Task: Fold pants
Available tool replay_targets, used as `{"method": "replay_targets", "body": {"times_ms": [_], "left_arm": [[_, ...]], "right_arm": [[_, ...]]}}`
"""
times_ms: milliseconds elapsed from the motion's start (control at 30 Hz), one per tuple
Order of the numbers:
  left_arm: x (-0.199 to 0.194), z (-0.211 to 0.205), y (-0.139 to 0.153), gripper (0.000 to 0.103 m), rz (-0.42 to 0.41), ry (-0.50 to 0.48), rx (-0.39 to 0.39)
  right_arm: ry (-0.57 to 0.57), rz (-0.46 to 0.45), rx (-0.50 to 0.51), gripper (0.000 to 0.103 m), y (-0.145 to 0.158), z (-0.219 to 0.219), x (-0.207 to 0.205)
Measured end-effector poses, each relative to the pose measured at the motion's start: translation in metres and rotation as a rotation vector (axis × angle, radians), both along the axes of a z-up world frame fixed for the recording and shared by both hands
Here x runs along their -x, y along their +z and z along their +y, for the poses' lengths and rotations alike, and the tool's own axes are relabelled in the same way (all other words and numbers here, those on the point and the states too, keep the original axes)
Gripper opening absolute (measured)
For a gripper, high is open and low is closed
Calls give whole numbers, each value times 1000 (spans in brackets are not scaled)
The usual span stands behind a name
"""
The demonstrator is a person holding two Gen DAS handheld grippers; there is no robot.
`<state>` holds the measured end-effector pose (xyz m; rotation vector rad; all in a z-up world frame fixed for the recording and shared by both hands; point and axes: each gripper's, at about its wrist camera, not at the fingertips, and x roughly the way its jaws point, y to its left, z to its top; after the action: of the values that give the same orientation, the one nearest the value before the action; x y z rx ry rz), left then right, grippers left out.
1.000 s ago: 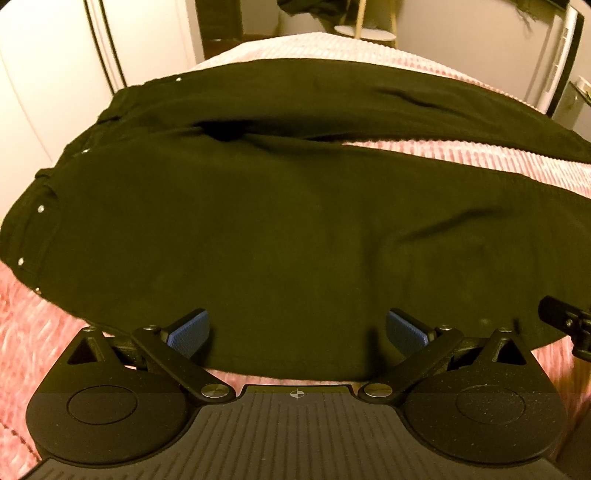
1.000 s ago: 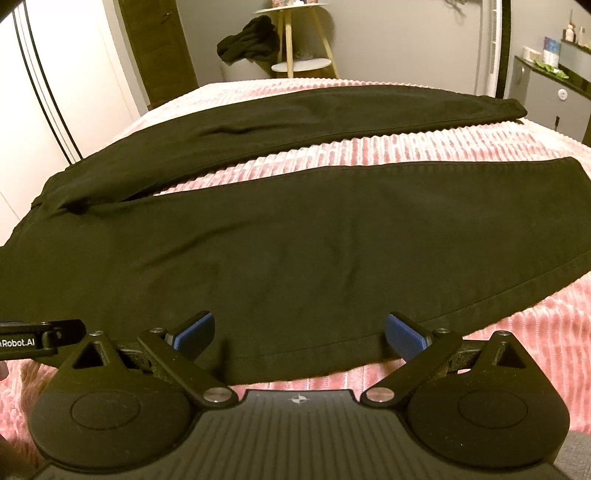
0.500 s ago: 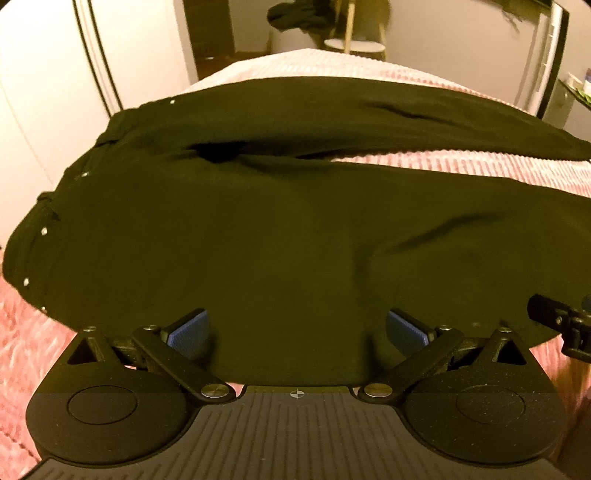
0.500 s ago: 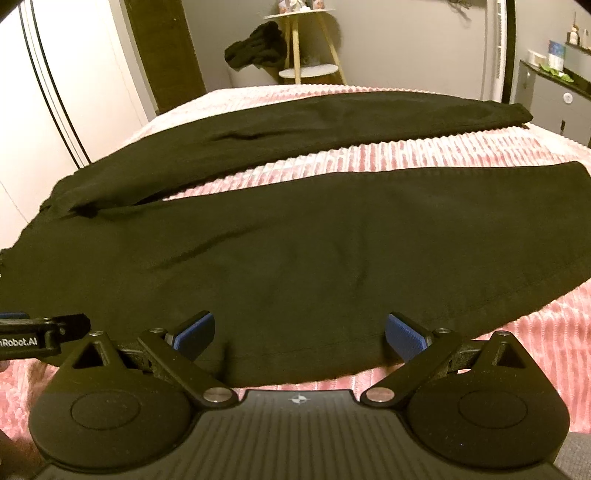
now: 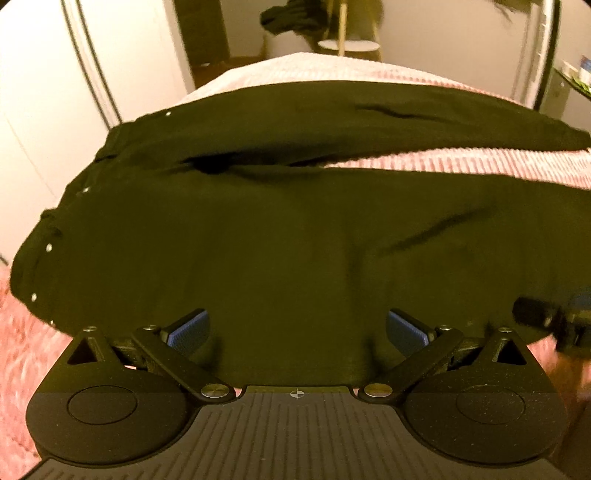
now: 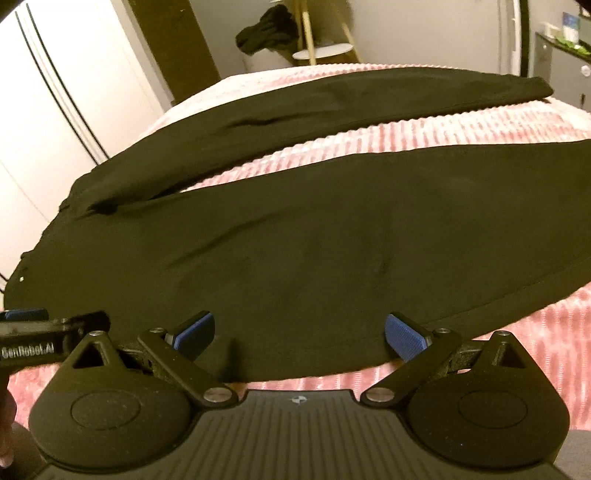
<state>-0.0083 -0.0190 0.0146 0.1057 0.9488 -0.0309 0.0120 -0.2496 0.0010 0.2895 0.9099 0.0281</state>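
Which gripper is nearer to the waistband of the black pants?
Left. The left gripper is open at the near edge beside the waistband; the right gripper, also open, is farther along the leg.

"GenRobot.AI" on left gripper (image 6: 37,338) body

The pants (image 5: 280,236) are lying spread flat on the bedspread (image 6: 424,129), waistband toward nine o'clock and both legs running toward three o'clock, a strip of bedspread showing between the legs. The near leg is lying at six o'clock, the far leg at twelve. The left gripper (image 5: 295,330) is sitting at the near edge of the pants toward the waist, and the right gripper (image 6: 299,332) is sitting beside it along the near leg, toward three o'clock. Beyond the bed at twelve o'clock a side table (image 6: 327,51) is standing, with a bundle of clothing (image 6: 267,35) hanging at its eleven o'clock side.
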Motion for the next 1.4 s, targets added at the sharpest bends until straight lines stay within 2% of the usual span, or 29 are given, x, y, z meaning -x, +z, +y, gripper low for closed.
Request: {"method": "replay_targets", "body": {"times_ms": [100,267,400,500,633,733,833,967,1033,1100,1200,1367,1400], "left_arm": [[-11,-4,13,103,-3,51,59],[-51,-18,44,103,-96,133,97],[-97,-4,38,103,-133,230,191],[-125,21,13,103,-146,391,227],[-137,56,-20,103,-190,536,185],[-139,74,-36,103,-211,619,159],[-142,69,-47,103,-234,636,106],[-150,44,-58,103,-264,593,-45],[-152,35,-62,103,-284,591,-88],[-148,30,-62,103,-292,598,-90],[-144,28,-62,103,-292,610,-64],[-144,35,-64,103,-279,615,-28],[-144,36,-65,103,-277,616,-21]], "right_arm": [[12,10,-49,99,0,-6,-4],[-27,55,-171,93,1,-28,-13],[-57,-6,-152,90,19,-49,-33],[-116,-36,-140,87,36,-73,-72],[-234,-53,-133,84,50,-108,-155],[-322,-35,-167,72,46,-133,-228],[-415,1,-145,68,29,-156,-292],[-510,48,-103,66,9,-180,-350],[-559,95,-70,55,1,-188,-377],[-610,118,-38,49,-7,-194,-395],[-651,125,7,49,-12,-197,-411],[-688,196,71,49,-20,-199,-426],[-689,199,88,46,-22,-197,-427]]}}
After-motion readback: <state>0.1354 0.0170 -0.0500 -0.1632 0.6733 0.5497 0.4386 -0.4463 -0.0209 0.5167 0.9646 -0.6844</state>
